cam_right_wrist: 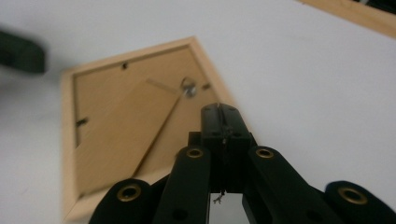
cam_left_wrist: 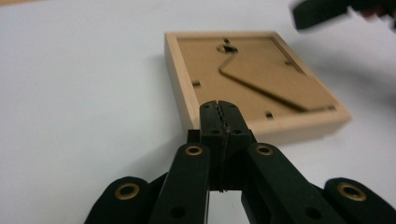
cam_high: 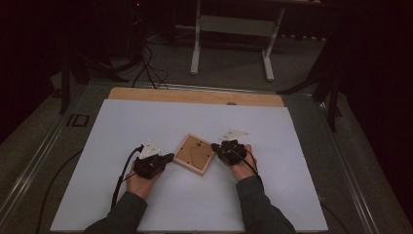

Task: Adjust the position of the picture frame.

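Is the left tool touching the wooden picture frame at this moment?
Cannot tell. In the left gripper view the shut left tool overlaps the picture frame edge, hiding any gap or contact. In the high view they sit close, too small to judge.

Picture frame (cam_high: 194,154) on table (cam_high: 146,122), between left gripper (cam_high: 168,157) and right gripper (cam_high: 215,146).

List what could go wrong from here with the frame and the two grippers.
1. The frame lies face down and loose on the white sheet; a push from one shut gripper may slide or spin it rather than lift it.
2. The left gripper and right gripper point at it from opposite sides, so they may collide over it.
3. The stand on its back is thin and could bend if jabbed.
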